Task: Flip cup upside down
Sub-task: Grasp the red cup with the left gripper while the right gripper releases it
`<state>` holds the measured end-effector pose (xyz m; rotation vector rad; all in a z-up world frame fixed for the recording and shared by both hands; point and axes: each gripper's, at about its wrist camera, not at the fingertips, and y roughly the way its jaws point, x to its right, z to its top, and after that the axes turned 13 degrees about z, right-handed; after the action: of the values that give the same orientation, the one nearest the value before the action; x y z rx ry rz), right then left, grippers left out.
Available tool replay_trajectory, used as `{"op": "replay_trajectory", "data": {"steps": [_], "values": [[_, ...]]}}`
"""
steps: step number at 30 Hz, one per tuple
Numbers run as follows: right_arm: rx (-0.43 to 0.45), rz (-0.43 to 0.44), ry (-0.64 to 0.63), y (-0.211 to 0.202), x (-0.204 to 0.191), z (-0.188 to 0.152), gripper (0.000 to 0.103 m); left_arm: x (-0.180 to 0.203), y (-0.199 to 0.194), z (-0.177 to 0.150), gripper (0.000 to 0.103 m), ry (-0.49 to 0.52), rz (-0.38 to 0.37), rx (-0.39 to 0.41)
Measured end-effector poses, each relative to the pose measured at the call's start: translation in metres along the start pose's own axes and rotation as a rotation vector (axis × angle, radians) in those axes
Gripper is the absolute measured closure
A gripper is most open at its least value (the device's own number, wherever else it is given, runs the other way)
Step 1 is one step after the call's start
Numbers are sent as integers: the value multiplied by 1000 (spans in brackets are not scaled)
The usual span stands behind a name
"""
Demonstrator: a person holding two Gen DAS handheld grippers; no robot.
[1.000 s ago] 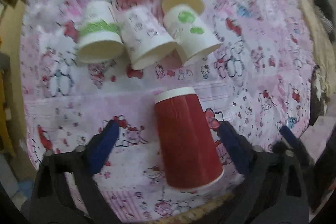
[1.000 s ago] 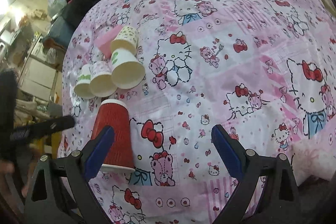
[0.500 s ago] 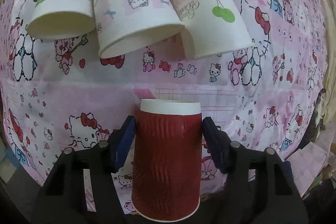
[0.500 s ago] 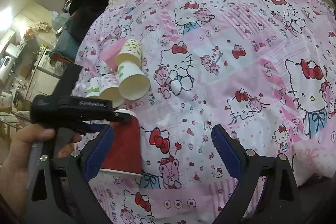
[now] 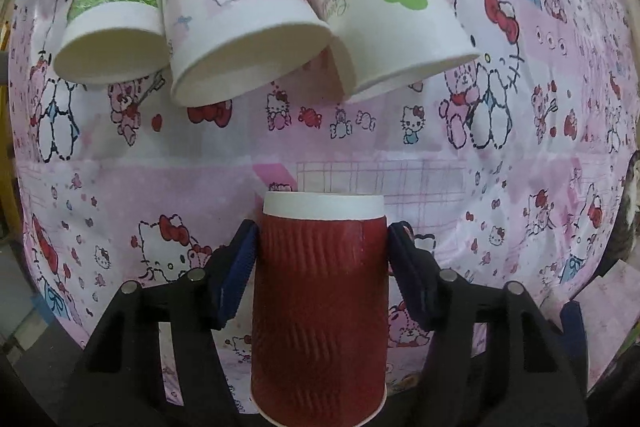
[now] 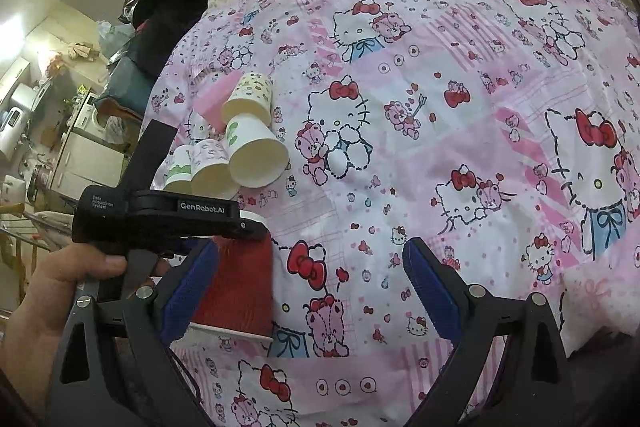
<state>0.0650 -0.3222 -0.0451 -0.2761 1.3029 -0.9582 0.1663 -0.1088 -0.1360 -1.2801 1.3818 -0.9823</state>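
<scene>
A red ribbed paper cup (image 5: 320, 307) with a white base band lies on its side on the pink Hello Kitty bedspread (image 5: 400, 155), base away from me. My left gripper (image 5: 320, 259) has its blue pads against both sides of the cup and is shut on it. In the right wrist view the red cup (image 6: 240, 287) sits under the left gripper's black body (image 6: 160, 215), held by a hand. My right gripper (image 6: 308, 291) is open and empty above the bedspread, just right of the cup.
Several white paper cups (image 5: 248, 27) lie on their sides in a cluster beyond the red cup, also in the right wrist view (image 6: 240, 151), with a pink carton (image 6: 216, 99) behind them. Clutter and shelves stand off the bed's left edge (image 6: 60, 131).
My left gripper moved forward around the red cup and closed from wide open onto its sides. The right gripper stayed nearly still and open.
</scene>
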Motion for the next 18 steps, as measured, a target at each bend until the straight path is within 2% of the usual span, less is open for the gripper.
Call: {"op": "replay_trajectory", "data": {"steps": [12,18], "values": [[-17,10,-3,4,-1,-1,7,-41,-27,-17,42,-36,-31,46],[-76,36,10,18,0,-8,7,-68,-36,-34,42,-58,-53,87]]}}
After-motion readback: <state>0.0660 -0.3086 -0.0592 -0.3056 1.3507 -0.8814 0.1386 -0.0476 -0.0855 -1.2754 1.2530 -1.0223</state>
